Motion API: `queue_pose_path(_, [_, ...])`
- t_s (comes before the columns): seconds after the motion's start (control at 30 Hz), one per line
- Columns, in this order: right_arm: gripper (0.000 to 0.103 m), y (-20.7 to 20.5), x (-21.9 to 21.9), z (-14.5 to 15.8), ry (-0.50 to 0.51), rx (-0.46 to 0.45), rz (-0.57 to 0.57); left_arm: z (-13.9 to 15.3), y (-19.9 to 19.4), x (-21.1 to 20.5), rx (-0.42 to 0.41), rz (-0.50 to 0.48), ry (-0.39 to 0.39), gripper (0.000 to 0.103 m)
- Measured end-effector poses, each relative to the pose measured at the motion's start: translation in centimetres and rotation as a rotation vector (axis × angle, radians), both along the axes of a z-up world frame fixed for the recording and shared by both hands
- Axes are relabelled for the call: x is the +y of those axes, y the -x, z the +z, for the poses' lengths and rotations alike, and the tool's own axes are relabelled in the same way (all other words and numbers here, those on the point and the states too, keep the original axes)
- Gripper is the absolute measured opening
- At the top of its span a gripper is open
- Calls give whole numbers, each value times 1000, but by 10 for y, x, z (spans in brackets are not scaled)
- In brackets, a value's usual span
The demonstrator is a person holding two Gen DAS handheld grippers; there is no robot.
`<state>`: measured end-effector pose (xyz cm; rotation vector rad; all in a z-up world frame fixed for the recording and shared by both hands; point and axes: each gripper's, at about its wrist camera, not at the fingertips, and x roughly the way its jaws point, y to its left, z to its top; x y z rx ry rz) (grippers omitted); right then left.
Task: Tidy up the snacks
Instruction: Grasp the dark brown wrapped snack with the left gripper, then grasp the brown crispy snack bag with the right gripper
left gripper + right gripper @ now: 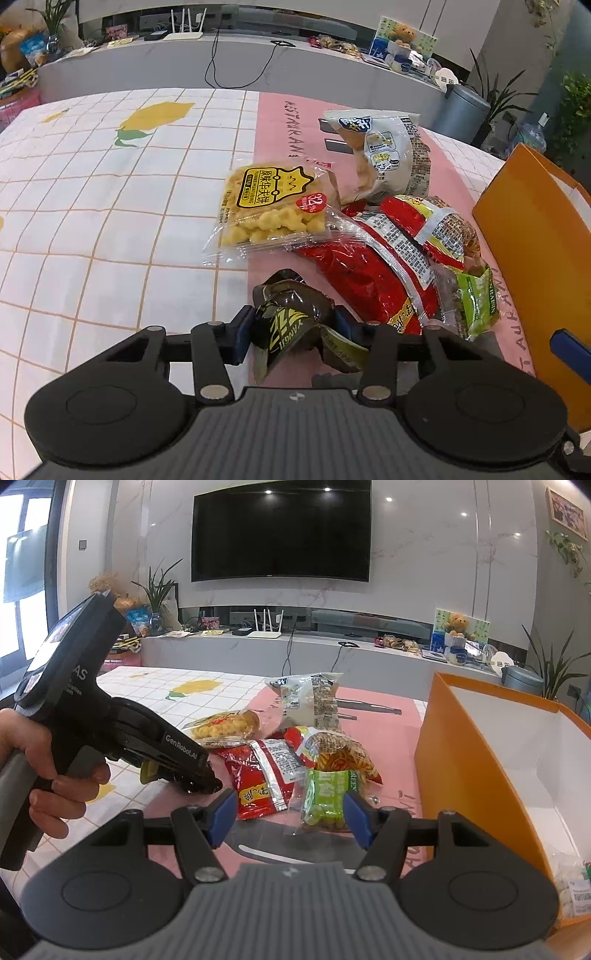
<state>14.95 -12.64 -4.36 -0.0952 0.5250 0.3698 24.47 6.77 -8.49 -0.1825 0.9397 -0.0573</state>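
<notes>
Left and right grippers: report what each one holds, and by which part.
The left gripper is shut on the dark snack packet, pinching its crumpled middle. The right gripper is open and holds nothing; the green raisin packet lies between its fingers.

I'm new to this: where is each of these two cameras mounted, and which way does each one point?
Left wrist view: sits on the left gripper, looking forward over the tablecloth; its fingers pinch a dark snack packet.
Right wrist view: sits on the right gripper, open, facing the television; the person's left hand shows, holding the other gripper.
Shared: the red packet, green raisin packet and orange box.
</notes>
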Motion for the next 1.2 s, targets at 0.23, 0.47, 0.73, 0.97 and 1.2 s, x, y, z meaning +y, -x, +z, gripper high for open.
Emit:
queue_pose_path(0.23, [62, 0, 0, 2, 11, 3, 0, 0, 16, 3, 13, 21, 12, 51])
queue_pose_path(0.47, [69, -14, 0, -3, -28, 47, -42, 1, 42, -2, 25, 48, 31, 51])
queue_pose_path(0.73, [98, -37, -5, -11, -87, 89, -150, 2, 52, -5, 25, 30, 29, 51])
queue_pose_path(0.97, [100, -63, 5, -19, -72, 87, -185, 2, 49, -5, 32, 33, 32, 51])
queue_pose_path(1.2, [100, -94, 12, -41, -46, 86, -228, 2, 46, -4, 34, 50, 46, 51])
